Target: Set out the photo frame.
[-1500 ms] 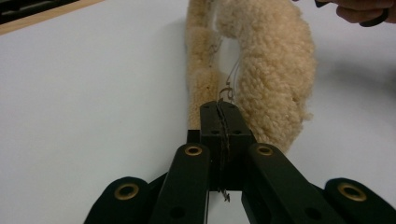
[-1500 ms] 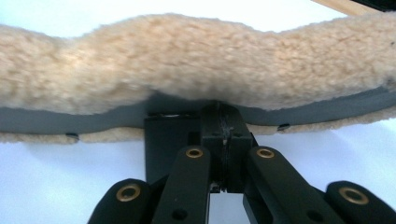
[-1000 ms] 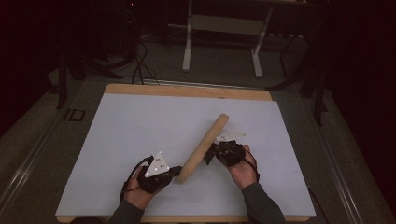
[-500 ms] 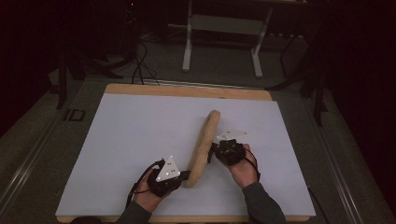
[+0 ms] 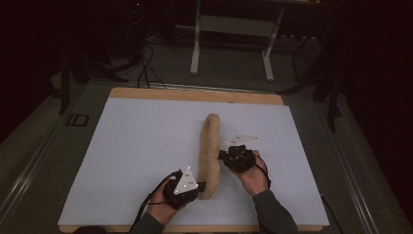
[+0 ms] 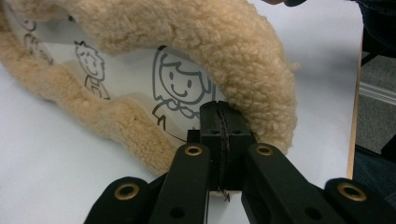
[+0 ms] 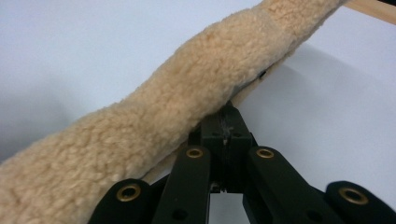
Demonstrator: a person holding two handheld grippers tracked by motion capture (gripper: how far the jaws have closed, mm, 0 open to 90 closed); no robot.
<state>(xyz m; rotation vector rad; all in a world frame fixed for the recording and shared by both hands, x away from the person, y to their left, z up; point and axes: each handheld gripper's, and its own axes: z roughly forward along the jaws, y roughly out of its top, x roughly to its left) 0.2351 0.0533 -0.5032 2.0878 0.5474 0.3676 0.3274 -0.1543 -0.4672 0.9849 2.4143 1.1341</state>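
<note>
My left gripper and right gripper each pinched the woolly tan fleece roll. Bare white tabletop lay all around.

Table top: white sheet over wood, wooden edge bare along far side.
Floor: grey, dim.
Frame legs: pale metal, beyond the table's far edge.
Cables: black, trailing on floor at far left.

One fleece blanket between two grippers: left gripper, right gripper. One white table. Three cartoon figures ahead of the left claw.
</note>
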